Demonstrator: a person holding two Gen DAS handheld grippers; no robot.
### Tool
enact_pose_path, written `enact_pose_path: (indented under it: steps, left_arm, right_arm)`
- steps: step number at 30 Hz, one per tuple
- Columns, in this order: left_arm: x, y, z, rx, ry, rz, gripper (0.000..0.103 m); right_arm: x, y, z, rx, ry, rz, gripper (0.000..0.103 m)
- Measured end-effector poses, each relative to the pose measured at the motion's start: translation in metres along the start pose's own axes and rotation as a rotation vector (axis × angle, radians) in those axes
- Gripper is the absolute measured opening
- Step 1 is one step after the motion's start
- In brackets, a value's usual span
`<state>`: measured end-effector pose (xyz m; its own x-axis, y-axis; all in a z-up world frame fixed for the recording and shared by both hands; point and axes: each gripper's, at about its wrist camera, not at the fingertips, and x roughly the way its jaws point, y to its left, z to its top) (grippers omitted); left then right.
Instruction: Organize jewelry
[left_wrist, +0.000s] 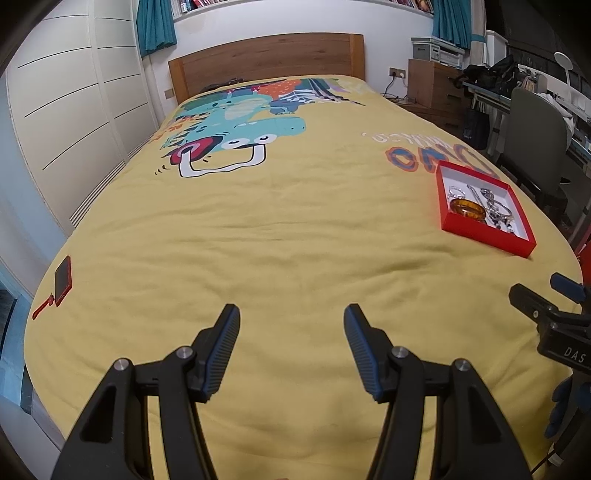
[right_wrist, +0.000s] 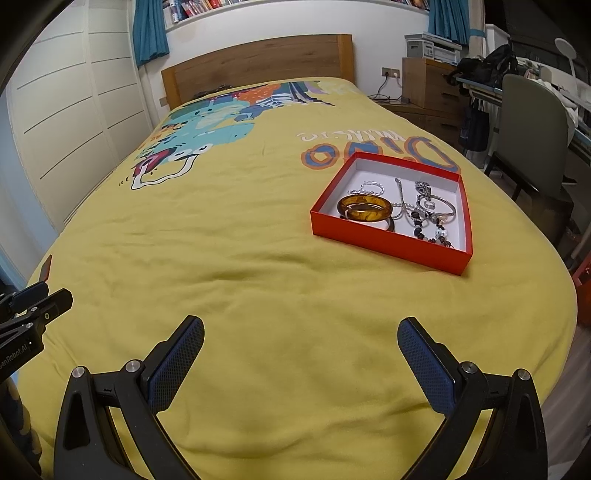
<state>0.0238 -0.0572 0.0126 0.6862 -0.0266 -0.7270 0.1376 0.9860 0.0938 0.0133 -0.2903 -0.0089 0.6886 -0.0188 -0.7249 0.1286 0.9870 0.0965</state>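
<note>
Both grippers, left gripper (left_wrist: 291, 314) and right gripper (right_wrist: 301, 326), spread wide, empty, over yellow bedspread (right_wrist: 258, 280). Red box (right_wrist: 388, 242) far right; amber bangle (right_wrist: 365, 208) clear, silver chains (right_wrist: 410, 199) tangled, indistinct. Red phone (left_wrist: 62, 280) at bed's left edge.

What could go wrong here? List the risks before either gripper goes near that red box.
1. The chains and beads lie tangled in the red box; lifting one may drag others.
2. The box sits on a soft, wrinkled quilt, so a push could tip it.
3. The amber bangle looks smooth and may slip from the fingers.
</note>
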Motion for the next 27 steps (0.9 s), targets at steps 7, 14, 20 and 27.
enact_pose_path:
  steps: [7, 14, 20, 27]
  left_arm:
    - [-0.0026, 0.0030, -0.0003, 0.002, -0.006, -0.001, 0.057]
    - [-0.0042, 0.0044, -0.0009, -0.002, -0.010, -0.002, 0.057]
    - [-0.0045, 0.0045, -0.0018, -0.003, -0.010, -0.003, 0.057]
    - [-0.0041, 0.0050, -0.0022, -0.002, -0.009, -0.004, 0.057]
  right_arm:
    - [-0.0017, 0.0008, -0.0009, -0.007, -0.004, -0.006, 0.103]
    - [-0.0035, 0.0035, -0.0010, -0.018, -0.007, -0.011, 0.103]
    - [-0.0042, 0.0049, -0.0009, -0.029, -0.008, -0.012, 0.103]
    - [-0.0051, 0.0059, -0.0014, -0.034, -0.011, -0.014, 0.103]
